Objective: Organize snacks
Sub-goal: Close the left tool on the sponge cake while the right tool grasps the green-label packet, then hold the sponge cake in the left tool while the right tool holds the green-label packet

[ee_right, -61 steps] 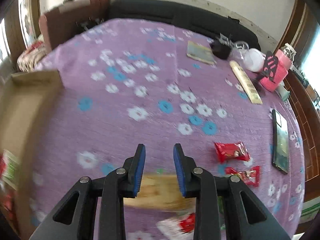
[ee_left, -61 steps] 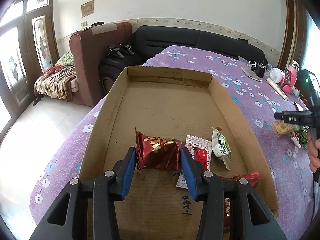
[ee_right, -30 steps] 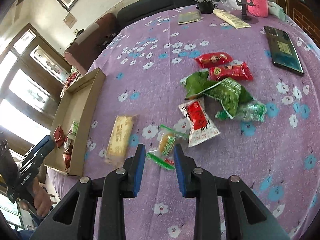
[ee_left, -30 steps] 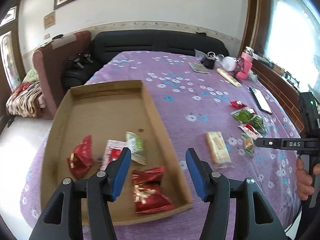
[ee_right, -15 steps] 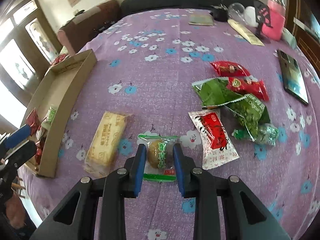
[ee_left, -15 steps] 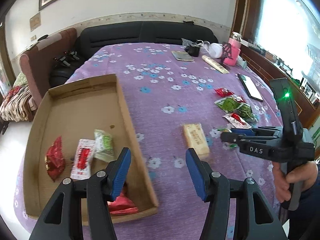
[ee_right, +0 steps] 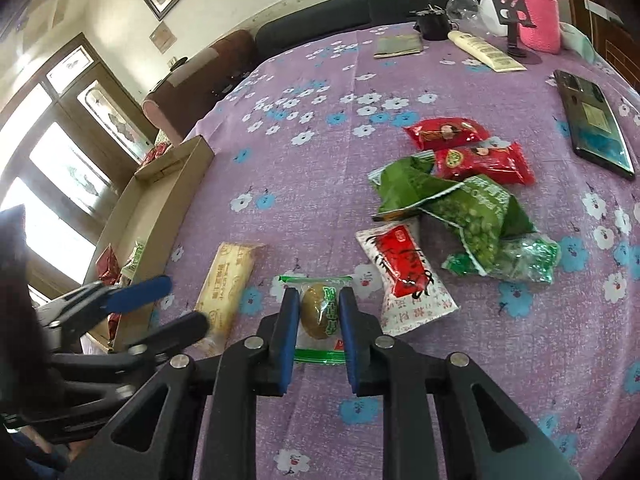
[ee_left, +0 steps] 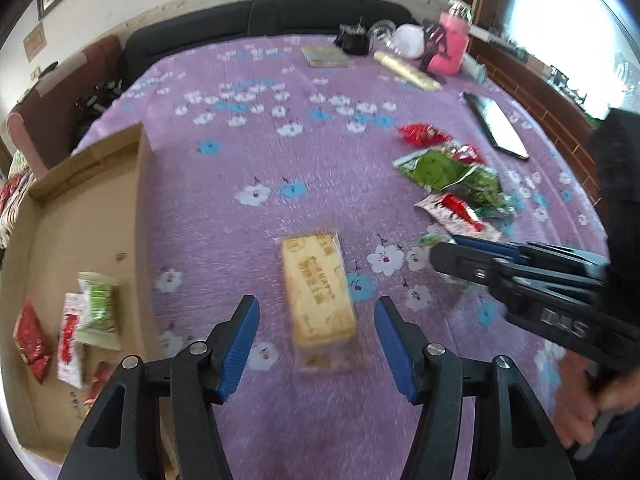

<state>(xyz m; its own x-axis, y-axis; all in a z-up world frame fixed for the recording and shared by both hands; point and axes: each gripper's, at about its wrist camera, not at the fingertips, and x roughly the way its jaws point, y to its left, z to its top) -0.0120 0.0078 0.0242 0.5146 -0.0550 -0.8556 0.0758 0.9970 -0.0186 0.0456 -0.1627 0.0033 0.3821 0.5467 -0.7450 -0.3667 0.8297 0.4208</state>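
On the purple flowered bench (ee_right: 320,128), my right hand-held gripper (ee_right: 319,309) has just been closing onto the green-wrapped egg snack (ee_right: 318,312) while my left hand-held gripper (ee_left: 314,334) gapes empty over the yellow cake bar (ee_left: 318,284), so slick film may slip.

the cardboard tray (ee_left: 144,184) is cut off left; its snacks (ee_left: 98,308) are blurred.

Purple cloth (ee_right: 320,168), white-blue flowers; tan box (ee_left: 84,216); blue fingers (ee_right: 289,332).
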